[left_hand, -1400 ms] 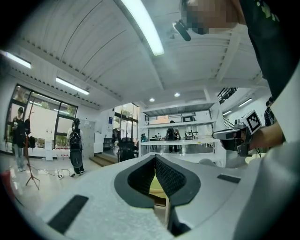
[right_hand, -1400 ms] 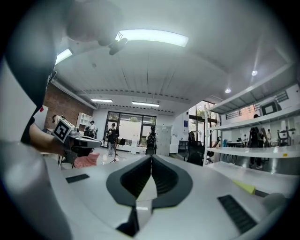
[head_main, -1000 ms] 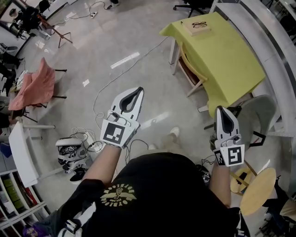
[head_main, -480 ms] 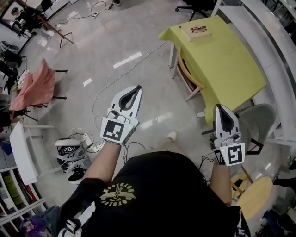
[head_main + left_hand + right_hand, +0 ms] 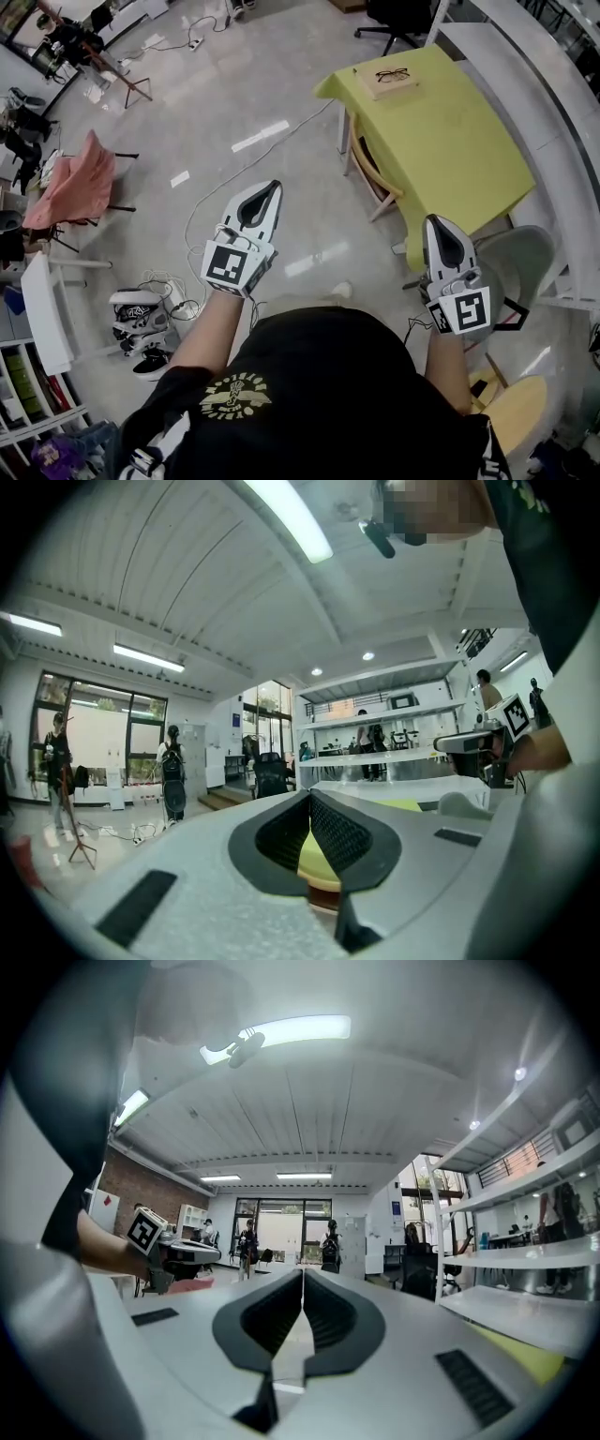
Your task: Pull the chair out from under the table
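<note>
Left claw (image 5: 273,187): jaws were closed, empty. Right claw (image 5: 435,222): jaws were closed, empty. Wooden chair (image 5: 367,169): sat tucked under yellow-green desk (image 5: 459,131), at right claw's 10 o'clock.

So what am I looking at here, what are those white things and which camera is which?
No robot: a person holds a white two-jaw claw in each hand. The top-down picture comes from a head camera; the left claw and right claw point forward, shut and empty. The other two pictures come from cameras riding on each claw, looking along its jaws. Ahead, right, stands a yellow-green table with a wooden chair tucked under it; glasses lie on a flat box on top. Neither claw touches the chair.
</note>
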`<state>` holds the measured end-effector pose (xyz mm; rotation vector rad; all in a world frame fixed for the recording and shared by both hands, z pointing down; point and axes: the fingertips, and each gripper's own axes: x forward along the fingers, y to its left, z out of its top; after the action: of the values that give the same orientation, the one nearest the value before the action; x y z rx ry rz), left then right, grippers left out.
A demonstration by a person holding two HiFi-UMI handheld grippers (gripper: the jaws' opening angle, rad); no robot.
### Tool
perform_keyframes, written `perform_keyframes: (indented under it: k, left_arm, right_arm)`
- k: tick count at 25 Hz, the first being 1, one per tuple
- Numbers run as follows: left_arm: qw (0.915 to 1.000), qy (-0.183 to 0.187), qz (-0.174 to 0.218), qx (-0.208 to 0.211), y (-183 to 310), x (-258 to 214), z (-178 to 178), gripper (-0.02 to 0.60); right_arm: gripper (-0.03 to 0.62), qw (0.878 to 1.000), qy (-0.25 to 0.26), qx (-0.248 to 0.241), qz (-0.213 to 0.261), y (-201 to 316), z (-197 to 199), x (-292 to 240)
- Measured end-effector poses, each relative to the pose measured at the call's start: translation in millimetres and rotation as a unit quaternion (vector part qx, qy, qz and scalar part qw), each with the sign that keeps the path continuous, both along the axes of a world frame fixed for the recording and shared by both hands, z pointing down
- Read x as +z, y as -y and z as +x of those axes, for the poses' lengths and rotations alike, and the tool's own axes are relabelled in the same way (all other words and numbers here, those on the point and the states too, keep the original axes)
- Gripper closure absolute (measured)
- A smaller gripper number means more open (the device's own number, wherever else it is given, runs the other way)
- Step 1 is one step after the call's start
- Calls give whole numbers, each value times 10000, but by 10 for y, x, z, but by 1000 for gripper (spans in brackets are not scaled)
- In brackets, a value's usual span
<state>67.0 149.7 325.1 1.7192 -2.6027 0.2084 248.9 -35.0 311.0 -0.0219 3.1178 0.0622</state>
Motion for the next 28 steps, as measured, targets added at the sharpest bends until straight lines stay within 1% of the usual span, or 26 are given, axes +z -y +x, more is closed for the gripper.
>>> perform_keyframes:
  k: [3,6,8,11,16,22,28]
  left_arm:
    - [9999,17,-133,-31,104,58,31,572]
    - [9996,102,-263,-40,125,71,71,572]
    - [9994,129,-323,-84,126,72,68,572]
    - [9995,146,-264,-130,124,-25,45,571]
    - [9995,226,-187,-84,134,-152,69,572]
    - [9999,6,-127,21,165,-27,-11,572]
    - [9996,-97,-62,272,379,47,-280,572]
  right_arm:
    - [582,10000,-35,-66,-15,95,-19,29]
    - [582,9999,39,-101,-10,136,-15,9]
    - [582,9999,93,-99,-87,181,-10,13]
    - [582,9997,150,-133,-162,215,-21,17]
    - [582,9996,196,-103,-180,234,18,8]
    - [582,9999,58,-4,-162,243,-70,106]
    - [582,9996,-49,230,-136,313,-225,142]
